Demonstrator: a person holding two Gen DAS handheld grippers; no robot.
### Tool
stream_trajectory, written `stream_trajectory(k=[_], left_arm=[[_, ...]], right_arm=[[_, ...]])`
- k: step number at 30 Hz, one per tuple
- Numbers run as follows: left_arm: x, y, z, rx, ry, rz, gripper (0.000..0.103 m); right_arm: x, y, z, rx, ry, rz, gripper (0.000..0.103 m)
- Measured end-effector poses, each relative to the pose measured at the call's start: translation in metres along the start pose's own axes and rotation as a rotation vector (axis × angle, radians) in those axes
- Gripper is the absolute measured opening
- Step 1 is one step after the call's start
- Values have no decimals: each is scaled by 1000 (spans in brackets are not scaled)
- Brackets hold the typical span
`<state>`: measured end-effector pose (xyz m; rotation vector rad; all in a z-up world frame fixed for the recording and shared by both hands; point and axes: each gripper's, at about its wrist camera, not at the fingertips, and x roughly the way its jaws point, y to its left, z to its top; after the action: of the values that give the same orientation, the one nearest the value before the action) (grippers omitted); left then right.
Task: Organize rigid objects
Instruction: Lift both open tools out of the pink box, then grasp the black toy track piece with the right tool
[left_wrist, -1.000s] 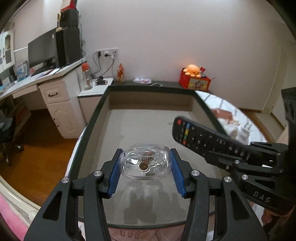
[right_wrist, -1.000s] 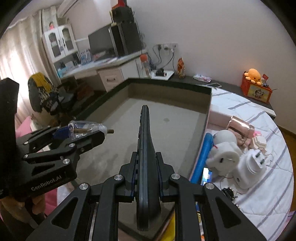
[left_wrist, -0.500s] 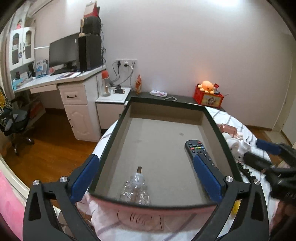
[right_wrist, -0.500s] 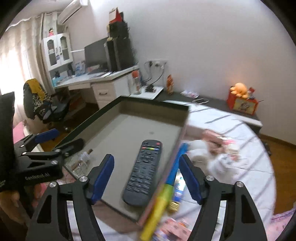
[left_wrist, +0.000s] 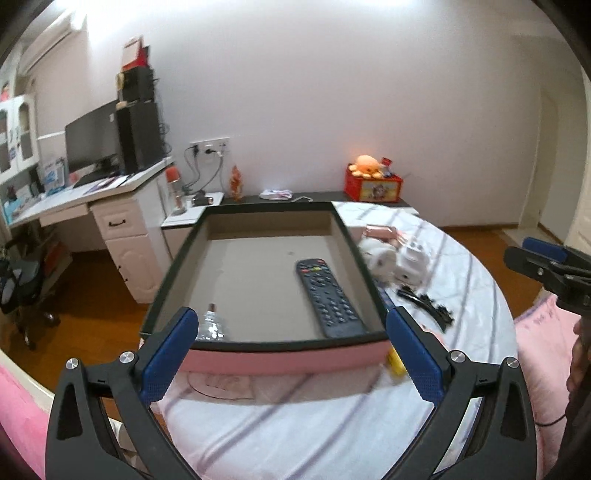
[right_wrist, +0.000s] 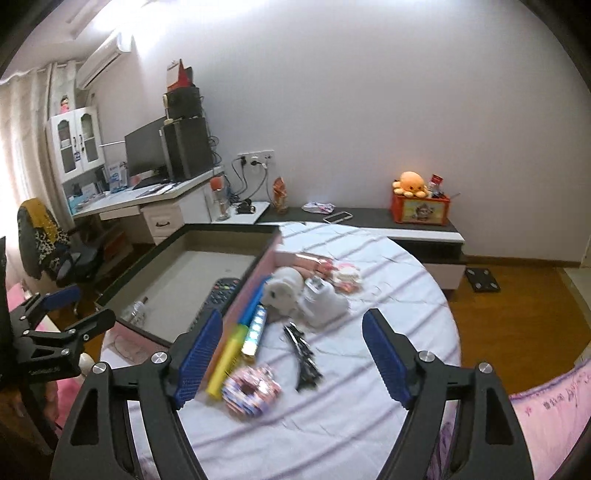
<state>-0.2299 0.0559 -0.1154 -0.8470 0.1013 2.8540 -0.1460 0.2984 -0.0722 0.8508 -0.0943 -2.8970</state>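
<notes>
A shallow box (left_wrist: 258, 346) with a dark rim and pink outer side sits on the striped bed. Inside it, a black remote (left_wrist: 328, 295) lies along the right wall and a clear plastic bottle (left_wrist: 211, 326) lies in the near left corner. My left gripper (left_wrist: 290, 354) hangs wide open in front of the box, holding nothing. My right gripper (right_wrist: 291, 354) is open and empty over the loose items right of the box (right_wrist: 229, 229). The remote (right_wrist: 218, 295) and the bottle (right_wrist: 136, 312) also show in the right wrist view.
Beside the box lie a white plush toy (right_wrist: 284, 291), a white plug adapter (right_wrist: 323, 301), a yellow marker (right_wrist: 225, 365), black clips (right_wrist: 303, 350) and a patterned round item (right_wrist: 251, 391). A desk (left_wrist: 92, 192) and chair (right_wrist: 44, 236) stand left. A pink pillow (right_wrist: 546, 417) lies right.
The left gripper let go of the bottle and the right let go of the remote; both now lie in the box. Both grippers opened and drew back and upward.
</notes>
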Motion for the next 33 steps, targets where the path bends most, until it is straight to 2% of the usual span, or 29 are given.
stream_trajectory(k=[4, 15, 22, 26, 28, 30, 33], left_arm=[[-3, -20, -8, 41, 18, -14, 103], [19, -65, -27, 49, 112, -74, 103], [37, -83, -42, 82, 166, -68, 103], [49, -88, -46, 79, 176, -29, 103], [56, -88, -48, 64, 195, -28, 103], [62, -87, -50, 49, 213, -31, 103], [69, -86, -52, 34, 229, -28, 103]], right_arm=[[2, -11, -12, 10, 26, -16, 80], [42, -27, -42, 18, 149, -12, 80], [68, -40, -54, 18, 207, 16, 79], [84, -39, -59, -1, 239, 39, 79], [90, -39, -61, -14, 249, 51, 76], [99, -39, -63, -23, 267, 72, 67], [109, -39, -64, -50, 283, 74, 64]])
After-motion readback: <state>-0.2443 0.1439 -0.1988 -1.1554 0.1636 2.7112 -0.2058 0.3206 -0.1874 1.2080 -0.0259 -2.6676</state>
